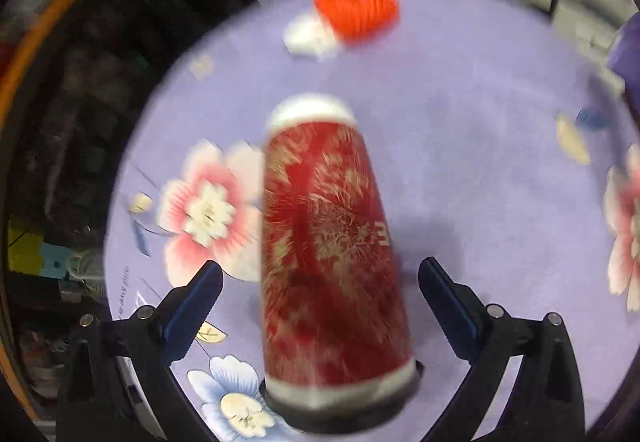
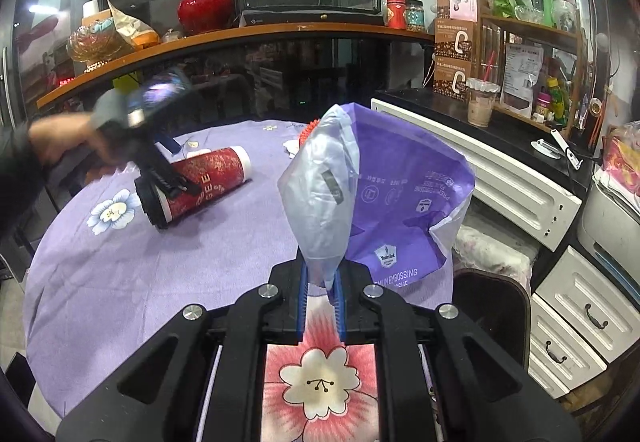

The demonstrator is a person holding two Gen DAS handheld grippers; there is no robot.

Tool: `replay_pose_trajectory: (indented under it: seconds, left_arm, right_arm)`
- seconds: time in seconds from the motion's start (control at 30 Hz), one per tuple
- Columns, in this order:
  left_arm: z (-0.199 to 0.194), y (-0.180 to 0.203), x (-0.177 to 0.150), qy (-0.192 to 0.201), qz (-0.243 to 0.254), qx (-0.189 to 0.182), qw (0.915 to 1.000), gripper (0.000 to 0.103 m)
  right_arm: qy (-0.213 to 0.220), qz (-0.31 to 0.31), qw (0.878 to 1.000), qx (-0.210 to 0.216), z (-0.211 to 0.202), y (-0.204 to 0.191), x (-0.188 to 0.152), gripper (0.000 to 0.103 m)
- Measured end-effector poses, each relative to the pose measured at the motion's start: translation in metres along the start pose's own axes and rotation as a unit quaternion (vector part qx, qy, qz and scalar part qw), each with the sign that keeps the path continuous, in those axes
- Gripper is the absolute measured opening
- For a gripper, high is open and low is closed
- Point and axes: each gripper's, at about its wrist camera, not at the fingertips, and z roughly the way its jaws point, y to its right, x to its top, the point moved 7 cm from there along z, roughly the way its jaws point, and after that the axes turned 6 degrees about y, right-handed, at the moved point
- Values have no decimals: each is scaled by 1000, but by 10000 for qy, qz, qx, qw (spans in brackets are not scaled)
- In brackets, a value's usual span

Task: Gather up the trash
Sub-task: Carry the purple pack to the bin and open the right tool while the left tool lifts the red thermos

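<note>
Two grippers are working this table. Left gripper is standing wide open, its blue pads flanking a red paper cup without touching it. That cup is lying on its side on the purple floral tablecloth, black lid toward the wrist. Right gripper is pinching the gathered edge of a purple plastic bag, which is standing open over the table edge. Judgement: the cup is appearing light, thin-walled and crushable, liable to roll; the mid-body, clamped gently across its width, is looking the sounder hold. An orange object and a white scrap are lying beyond, blurred.
</note>
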Motion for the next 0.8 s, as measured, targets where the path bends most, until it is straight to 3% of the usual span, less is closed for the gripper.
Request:
replay_pose_trajectory:
  seconds: [0.07, 0.17, 0.3, 0.47, 0.6, 0.8]
  left_arm:
    - [20, 2, 0, -577, 244, -142, 9979, 97]
    - [42, 2, -4, -1166, 368, -152, 9924, 80]
    - [40, 4, -6, -1035, 418, -228, 9935, 75]
    - [11, 3, -5, -101, 132, -389, 9991, 75]
    - [-27, 11, 0, 866, -179, -418, 9952, 75]
    - [-91, 48, -8, 2421, -869, -591, 9645, 75]
  right_arm:
    - [-28, 1, 10000, -18, 1, 1, -2, 11]
    - [-56, 36, 10000, -37, 0, 5, -6, 11]
    - [-95, 97, 9999, -91, -1, 13, -10, 11]
    - [18, 293, 9995, -129, -4, 26, -11, 11]
    - [86, 438, 9989, -119, -12, 34, -15, 11]
    - [106, 669, 9977, -91, -27, 50, -26, 11]
